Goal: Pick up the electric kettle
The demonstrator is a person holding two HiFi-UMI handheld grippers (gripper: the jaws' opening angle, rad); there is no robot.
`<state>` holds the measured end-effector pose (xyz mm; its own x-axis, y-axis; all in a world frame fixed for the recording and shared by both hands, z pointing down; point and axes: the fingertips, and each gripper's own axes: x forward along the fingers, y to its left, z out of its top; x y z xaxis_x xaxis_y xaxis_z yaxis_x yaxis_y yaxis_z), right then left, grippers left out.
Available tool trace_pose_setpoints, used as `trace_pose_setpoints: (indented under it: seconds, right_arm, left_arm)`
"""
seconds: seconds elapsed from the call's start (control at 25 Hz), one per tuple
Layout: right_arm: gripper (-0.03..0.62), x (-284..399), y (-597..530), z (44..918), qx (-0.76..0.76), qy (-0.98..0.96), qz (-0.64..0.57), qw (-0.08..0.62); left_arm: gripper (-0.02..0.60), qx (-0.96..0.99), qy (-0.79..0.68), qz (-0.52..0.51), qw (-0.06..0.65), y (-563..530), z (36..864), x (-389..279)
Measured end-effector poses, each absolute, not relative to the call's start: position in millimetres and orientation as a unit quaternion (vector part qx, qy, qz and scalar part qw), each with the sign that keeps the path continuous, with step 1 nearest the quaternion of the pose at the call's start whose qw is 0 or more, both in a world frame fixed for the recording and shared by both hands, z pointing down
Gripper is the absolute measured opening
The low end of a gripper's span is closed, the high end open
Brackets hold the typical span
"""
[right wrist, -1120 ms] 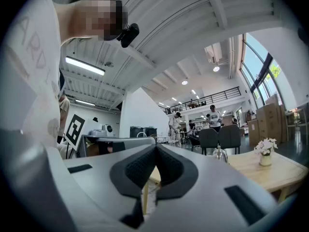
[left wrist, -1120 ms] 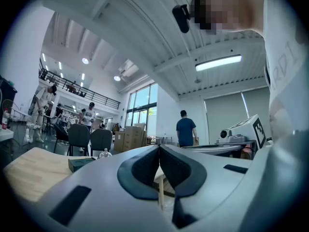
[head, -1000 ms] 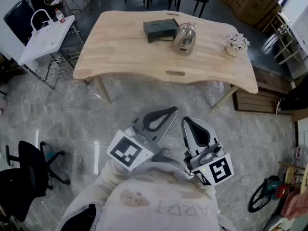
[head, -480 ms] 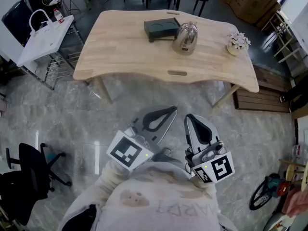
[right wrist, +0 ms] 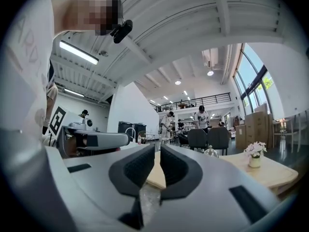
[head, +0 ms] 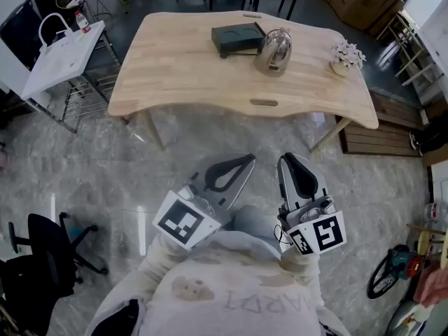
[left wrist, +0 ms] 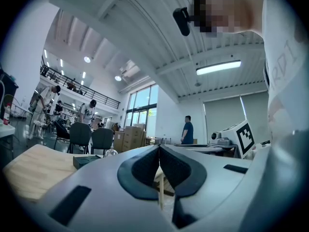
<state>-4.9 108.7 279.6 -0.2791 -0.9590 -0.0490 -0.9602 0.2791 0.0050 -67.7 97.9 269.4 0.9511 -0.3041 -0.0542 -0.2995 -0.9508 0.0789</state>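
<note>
Electric kettle [head: 272, 50] stands upright on the wooden table [head: 182, 61], well ahead of both tools and roughly in line with the gap between them, just beside a dark base [head: 238, 38]. The left gripper [head: 246, 159] and the right gripper [head: 288, 159] are both clenched on nothing. I judge the step to be the approach: come near the table first, spread one gripper's jaws before arriving, and take the handle rather than the shiny body, which would probably slip.

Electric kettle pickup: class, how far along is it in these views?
Done: nothing; the shiny steel electric kettle stands on the light wooden table beside a dark square base. In hand: left gripper and right gripper, both shut and empty, short of the table. Remaining: approach, open, grasp, lift.
</note>
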Motion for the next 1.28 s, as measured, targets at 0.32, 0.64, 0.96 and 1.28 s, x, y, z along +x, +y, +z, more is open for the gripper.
trace_pose_setpoints:
  seconds: [0.32, 0.64, 0.96, 1.28]
  right_arm:
    - [0.082, 7.3, 67.4, 284.4, -0.601, 0.799, 0.014, 0.026]
    - [0.140, 39.4, -2.3, 301.2, -0.593, 0.805, 0.001, 0.009]
    - [0.156, 82.0, -73.7, 330.0, -0.576, 0.817, -0.028, -0.018]
    - [0.161, 123.0, -138.2, 363.3, -0.560, 0.825, -0.062, -0.027]
  left_arm:
    - [0.012, 0.985, -0.166, -0.033, 0.032, 68.4, 272.2, -74.8]
    - [0.012, 0.982, -0.182, -0.030, 0.035, 9.4, 274.7, -51.0]
    - [0.012, 0.979, -0.196, -0.027, 0.049, -47.6, 278.7, -11.6]
    - [0.012, 0.975, -0.214, -0.005, 0.060, -91.5, 287.9, 26.0]
